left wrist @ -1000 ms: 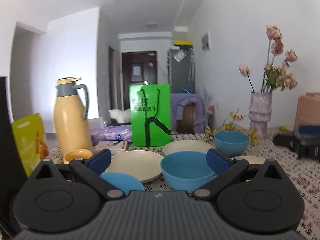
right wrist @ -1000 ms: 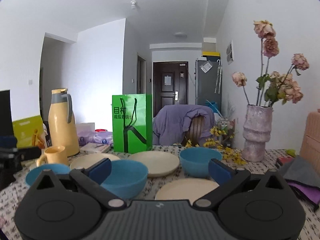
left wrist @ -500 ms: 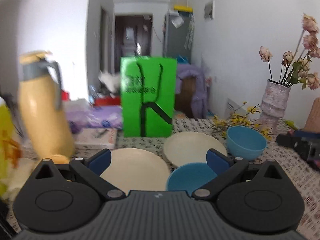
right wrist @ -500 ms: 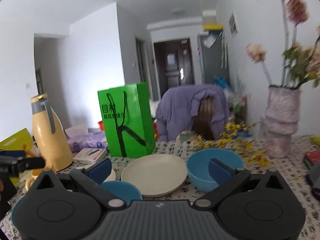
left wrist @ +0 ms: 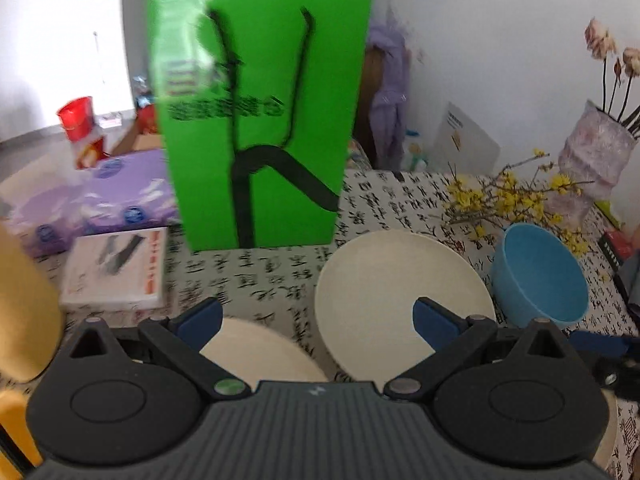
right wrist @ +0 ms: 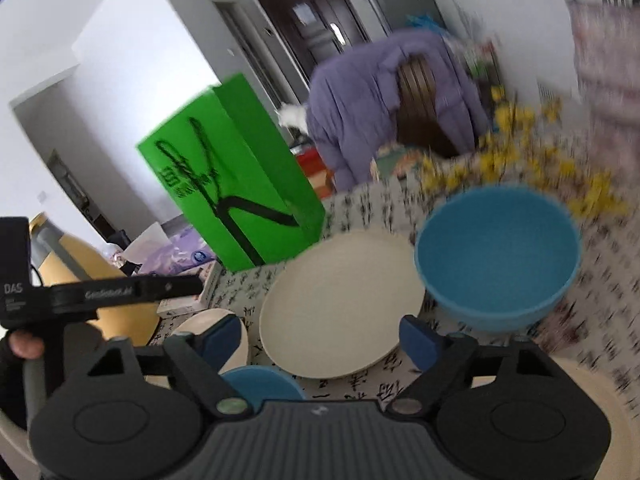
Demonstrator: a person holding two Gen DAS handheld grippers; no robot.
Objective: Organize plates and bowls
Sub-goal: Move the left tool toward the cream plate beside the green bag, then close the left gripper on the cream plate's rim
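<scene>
In the left wrist view my left gripper is open over the patterned tablecloth, with nothing between its fingers. A cream plate lies just under it, a second cream plate to its right, and a blue bowl further right. In the tilted right wrist view my right gripper hangs over the near rim of a cream plate. Its jaws are closing and its pads touch nothing. A blue bowl sits right of that plate, and another blue bowl low between the fingers.
A green paper bag stands behind the plates. A white box and a yellow jug are at the left. A vase with yellow sprigs is at the right. A jacket-draped chair stands beyond the table.
Both views have moved forward over the table and tipped down, so plates and bag loom larger. The right view has rolled, and its fingers stand a little closer together.
</scene>
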